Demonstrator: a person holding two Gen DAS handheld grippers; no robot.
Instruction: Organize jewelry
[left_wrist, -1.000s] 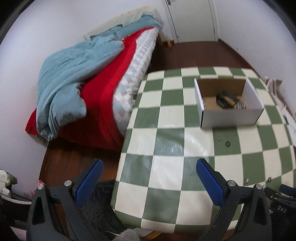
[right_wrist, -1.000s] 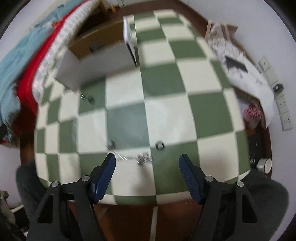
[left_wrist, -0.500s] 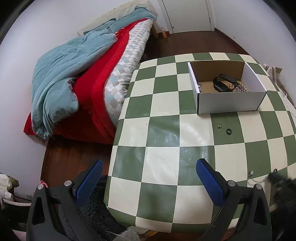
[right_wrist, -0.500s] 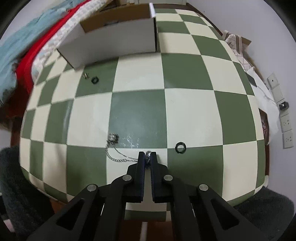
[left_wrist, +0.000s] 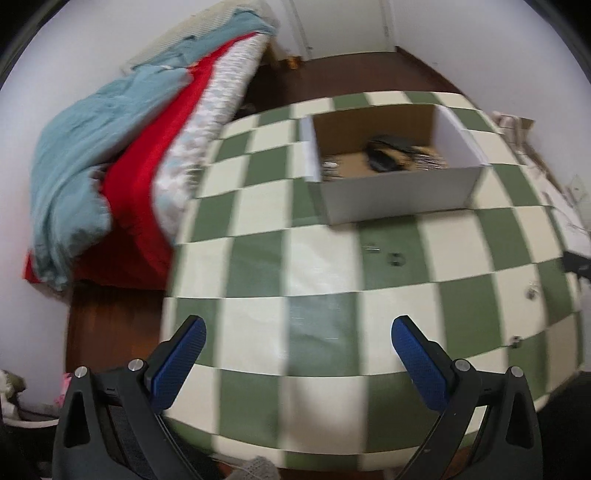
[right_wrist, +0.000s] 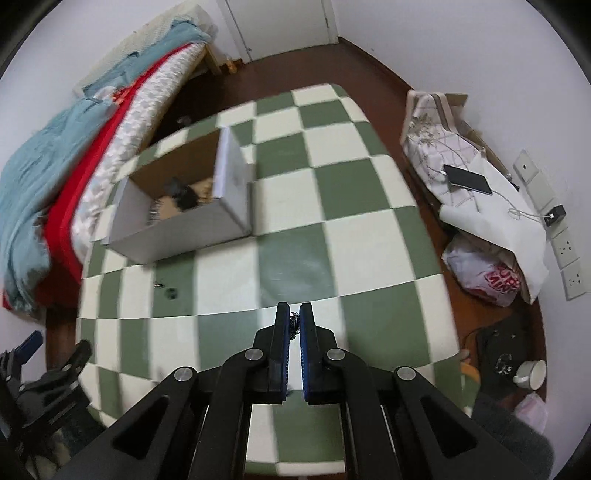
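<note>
Jewelry shows in the left wrist view as a dark, blurred heap (left_wrist: 391, 157) on the floor of a white cardboard box (left_wrist: 399, 197) that stands on the green-and-cream checked table (left_wrist: 258, 266). Just in front of the box lie a small dark ring (left_wrist: 396, 258) and a tiny pale piece (left_wrist: 372, 246) beside it, with two more small bits (left_wrist: 532, 291) well off toward the table's right edge. The left gripper (left_wrist: 297, 354) hangs over the near side of the table with its blue-padded fingers (left_wrist: 181, 358) spread wide and nothing between them; the ring and the box are well ahead of them. A bed with a red and blue cover (left_wrist: 122, 158) sits to the left of the box. In the right wrist view the right gripper (right_wrist: 294, 319) has its fingers (right_wrist: 282, 332) drawn almost together, pinching a thin metal chain (right_wrist: 294, 324) that shows in the narrow gap near the tips, held above the table (right_wrist: 369, 243) on the near side of the box (right_wrist: 177, 236). The ring (right_wrist: 171, 293) rests on the table just in front of the box, to the left of the fingers. The box holds dark pieces (right_wrist: 183, 195). A phone (right_wrist: 467, 179) lies on white cloth well to the right of the box.
</note>
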